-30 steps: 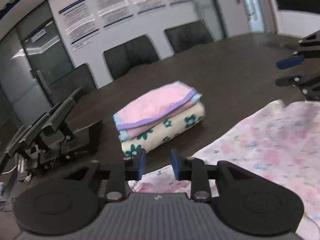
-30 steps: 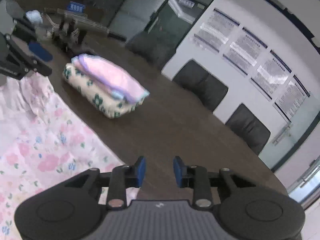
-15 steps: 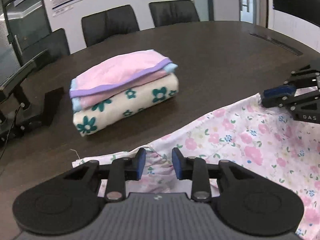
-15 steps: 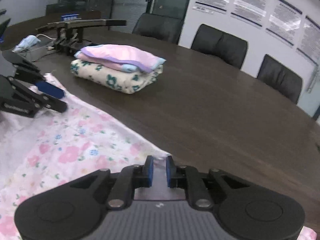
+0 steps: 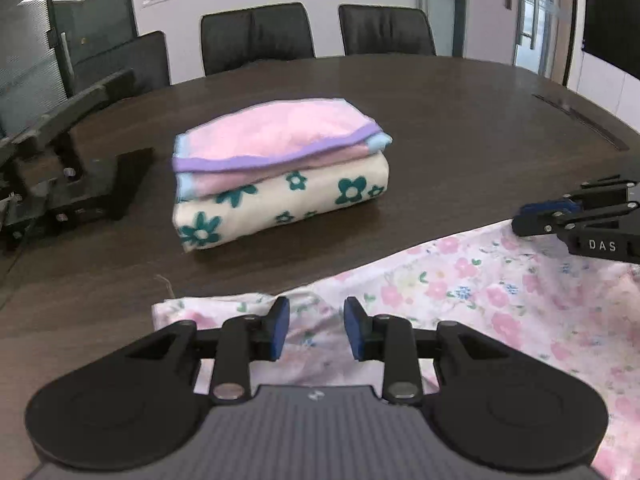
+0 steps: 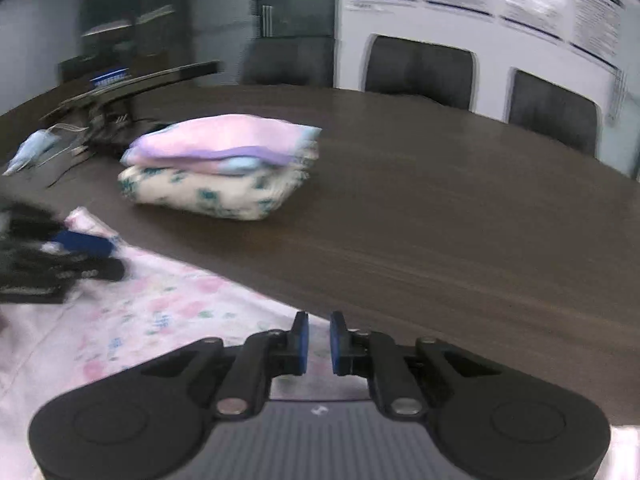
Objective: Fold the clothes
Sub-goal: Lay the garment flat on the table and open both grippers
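Folded stack (image 5: 280, 172) on the table (image 5: 460, 120), behind the spread garment (image 5: 480, 292); chairs (image 5: 256, 36) beyond.
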